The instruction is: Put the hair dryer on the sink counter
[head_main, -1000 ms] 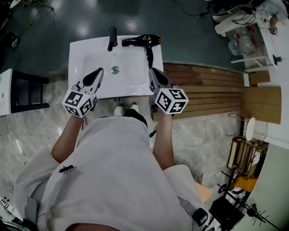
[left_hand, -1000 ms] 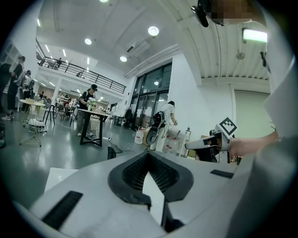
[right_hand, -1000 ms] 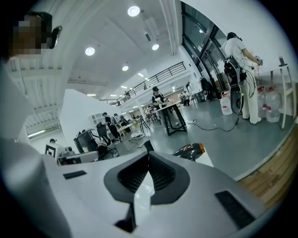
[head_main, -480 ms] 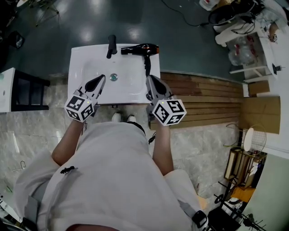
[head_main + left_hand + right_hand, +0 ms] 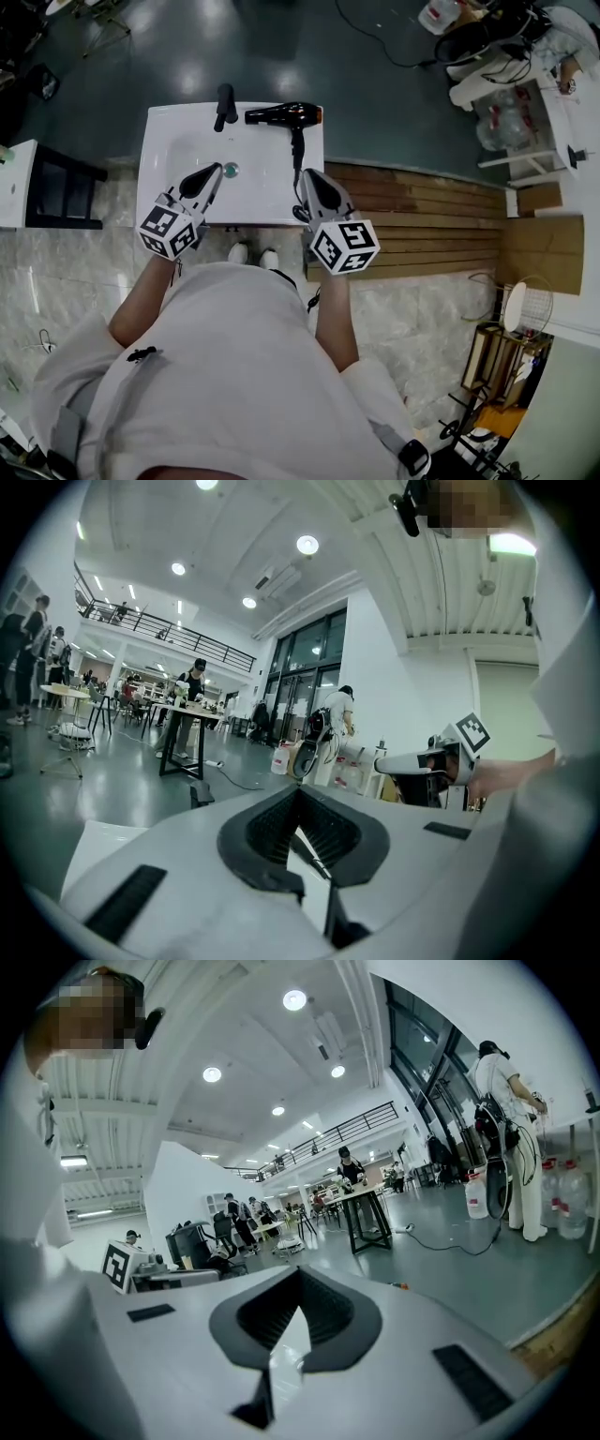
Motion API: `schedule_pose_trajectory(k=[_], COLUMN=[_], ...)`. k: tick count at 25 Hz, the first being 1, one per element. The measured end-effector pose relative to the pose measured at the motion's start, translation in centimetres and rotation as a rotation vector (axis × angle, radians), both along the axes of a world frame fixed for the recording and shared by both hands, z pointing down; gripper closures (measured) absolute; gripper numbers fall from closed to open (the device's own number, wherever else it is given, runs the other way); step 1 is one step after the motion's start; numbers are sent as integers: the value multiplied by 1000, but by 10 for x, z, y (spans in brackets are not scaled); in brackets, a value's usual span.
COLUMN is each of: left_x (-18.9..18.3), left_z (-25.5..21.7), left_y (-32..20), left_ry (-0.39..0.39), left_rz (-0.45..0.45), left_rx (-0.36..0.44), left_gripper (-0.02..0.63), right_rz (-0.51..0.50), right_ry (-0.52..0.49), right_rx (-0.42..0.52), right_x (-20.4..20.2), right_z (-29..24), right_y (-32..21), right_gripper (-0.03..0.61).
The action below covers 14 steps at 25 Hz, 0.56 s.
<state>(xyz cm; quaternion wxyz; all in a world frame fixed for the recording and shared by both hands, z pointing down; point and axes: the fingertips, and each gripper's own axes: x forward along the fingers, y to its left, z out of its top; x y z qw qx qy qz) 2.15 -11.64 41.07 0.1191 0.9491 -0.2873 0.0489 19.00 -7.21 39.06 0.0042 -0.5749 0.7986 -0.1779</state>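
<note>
The hair dryer (image 5: 284, 115) is lying flat on the table (image 5: 161, 127) at upper centre, beside the basin for steady support, while the left claw (image 5: 216, 172) and right claw (image 5: 307, 175) are hovering below it, clenched on nothing, the job apparently done.

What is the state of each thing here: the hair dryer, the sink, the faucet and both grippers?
Hair dryer: lying on its side on the sink counter, unheld.
Basin: empty.
Faucet: no water seen running.
Left gripper: shut, empty.
Right gripper: shut, empty.

Left gripper (image 5: 217, 170) edged toward the drain (image 5: 230, 170); right gripper (image 5: 305, 174) pulled back slightly.
</note>
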Motion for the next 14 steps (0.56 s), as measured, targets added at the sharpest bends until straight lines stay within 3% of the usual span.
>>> schedule_pose_trajectory(k=[14], left_x=[28], left_z=[4], left_y=[11], left_ry=[-29], left_rz=[-2], left_rx=[-5], left_gripper=[612], right_rz=[-16], right_ry=[38], right_rx=[4], right_x=[18], right_z=[-2], right_y=[-1], right_gripper=[571])
